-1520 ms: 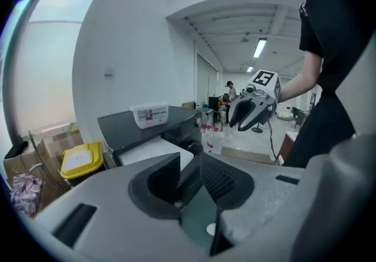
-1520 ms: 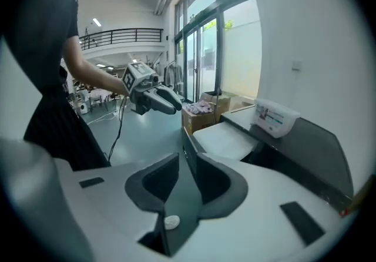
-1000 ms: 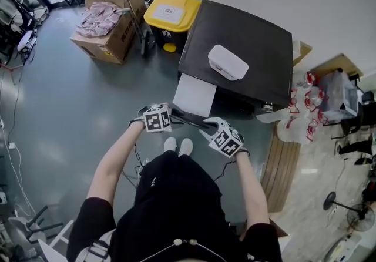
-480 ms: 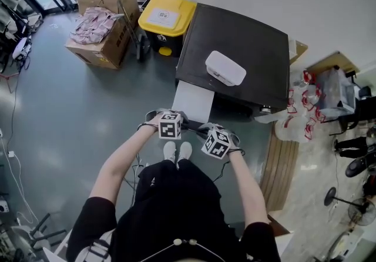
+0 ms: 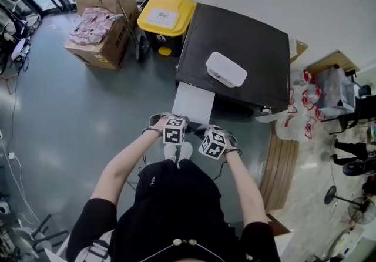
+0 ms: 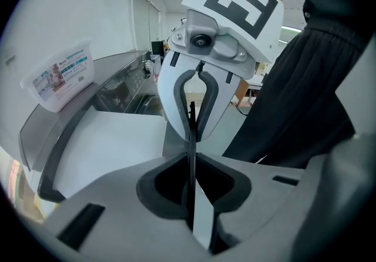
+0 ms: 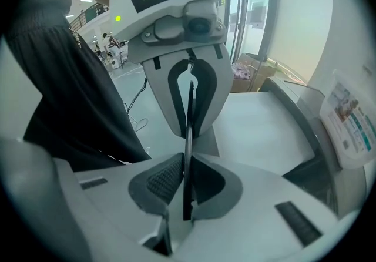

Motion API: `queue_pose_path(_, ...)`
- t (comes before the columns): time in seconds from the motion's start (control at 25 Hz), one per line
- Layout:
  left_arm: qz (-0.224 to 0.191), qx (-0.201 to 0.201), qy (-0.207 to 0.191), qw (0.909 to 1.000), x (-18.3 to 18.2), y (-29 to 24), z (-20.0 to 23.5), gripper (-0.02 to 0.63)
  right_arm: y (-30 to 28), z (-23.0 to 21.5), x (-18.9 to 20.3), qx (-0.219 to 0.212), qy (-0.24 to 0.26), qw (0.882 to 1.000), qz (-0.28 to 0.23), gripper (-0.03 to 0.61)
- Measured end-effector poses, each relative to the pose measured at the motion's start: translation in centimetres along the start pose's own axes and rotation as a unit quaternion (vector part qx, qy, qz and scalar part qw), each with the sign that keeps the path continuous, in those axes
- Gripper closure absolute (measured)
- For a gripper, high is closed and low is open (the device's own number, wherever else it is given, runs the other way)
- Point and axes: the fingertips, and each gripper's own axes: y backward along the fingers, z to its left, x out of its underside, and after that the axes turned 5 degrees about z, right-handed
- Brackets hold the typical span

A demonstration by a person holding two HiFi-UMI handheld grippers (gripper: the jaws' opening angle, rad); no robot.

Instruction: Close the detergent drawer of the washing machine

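Detergent drawer (image 5: 194, 101): flat white panel, pulled out from the near-left front of the dark-topped washing machine (image 5: 252, 37), still open. A white box (image 5: 226, 69) sits on the machine's top.

Left gripper (image 5: 173, 124) and right gripper (image 5: 210, 136) are side by side at the drawer's near edge, tips turned toward each other. Both sets of fingers have just been closing. I read each pair as clenched, with nothing between them. I cannot tell whether either one touches the drawer.
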Motion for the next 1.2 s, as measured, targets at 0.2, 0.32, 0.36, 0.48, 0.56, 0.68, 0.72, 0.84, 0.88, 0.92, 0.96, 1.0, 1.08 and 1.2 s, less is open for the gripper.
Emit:
queue_pose_path(0.2, -0.001, 0.009, 0.016, 0.9998, 0.1, 0.1, 0.0, 0.569, -0.2, -0.1, -0.2, -0.011, -0.020, 1.000, 0.001, 0.546)
queue_pose_path(0.32, 0.004, 0.018, 0.013, 0.9997, -0.3, 0.6, 0.2, 0.571, 0.2, -0.1, -0.2, -0.021, -0.026, 0.999, 0.003, 0.548)
queue_pose_path(0.36, 0.006, 0.020, 0.010, 0.9997, -0.4, 0.7, 0.2, 0.571, 0.3, -0.1, -0.2, -0.023, -0.026, 0.999, 0.002, 0.549)
queue_pose_path(0.48, 0.003, 0.019, 0.011, 0.9998, -0.6, 1.1, 0.3, 0.572, 0.8, -0.3, -0.5, -0.029, -0.024, 0.999, -0.001, 0.548)
queue_pose_path(0.56, -0.003, 0.018, 0.015, 0.9997, -0.7, 1.3, 0.4, 0.572, 1.1, -0.4, -0.5, -0.033, -0.026, 0.999, 0.004, 0.549)
queue_pose_path(0.68, -0.004, 0.022, 0.015, 0.9996, -0.9, 1.5, 0.5, 0.572, 1.4, -0.5, -0.5, -0.041, -0.024, 0.999, 0.007, 0.549)
queue_pose_path(0.72, -0.003, 0.023, 0.014, 0.9996, -1.0, 1.6, 0.5, 0.572, 1.5, -0.6, -0.5, -0.043, -0.024, 0.999, 0.007, 0.549)
queue_pose_path(0.84, -0.002, 0.026, 0.012, 0.9996, -1.5, 1.7, 0.7, 0.574, 1.9, -0.8, -0.2, -0.048, -0.023, 0.999, 0.008, 0.549)
queue_pose_path(0.88, -0.002, 0.026, 0.012, 0.9996, -1.6, 1.8, 0.7, 0.572, 2.0, -0.8, -0.2, -0.049, -0.023, 0.999, 0.008, 0.549)
queue_pose_path(0.92, -0.001, 0.027, 0.012, 0.9996, -1.6, 1.8, 0.7, 0.574, 2.1, -0.8, -0.2, -0.050, -0.024, 0.998, 0.009, 0.549)
queue_pose_path(0.96, -0.001, 0.028, 0.013, 0.9995, -1.6, 2.0, 0.7, 0.574, 2.1, -0.8, -0.3, -0.052, -0.024, 0.998, 0.009, 0.549)
queue_pose_path(1.0, -0.001, 0.030, 0.014, 0.9994, -1.6, 2.1, 0.8, 0.574, 2.2, -0.9, -0.3, -0.055, -0.024, 0.998, 0.009, 0.549)
queue_pose_path(1.08, -0.001, 0.034, 0.015, 0.9993, -1.8, 2.2, 0.9, 0.574, 2.4, -0.9, -0.3, -0.063, -0.023, 0.998, 0.011, 0.549)
queue_pose_path(1.2, 0.000, 0.041, 0.018, 0.9990, -1.9, 2.1, 1.0, 0.574, 2.5, -1.1, -0.2, -0.067, -0.019, 0.998, 0.008, 0.548)
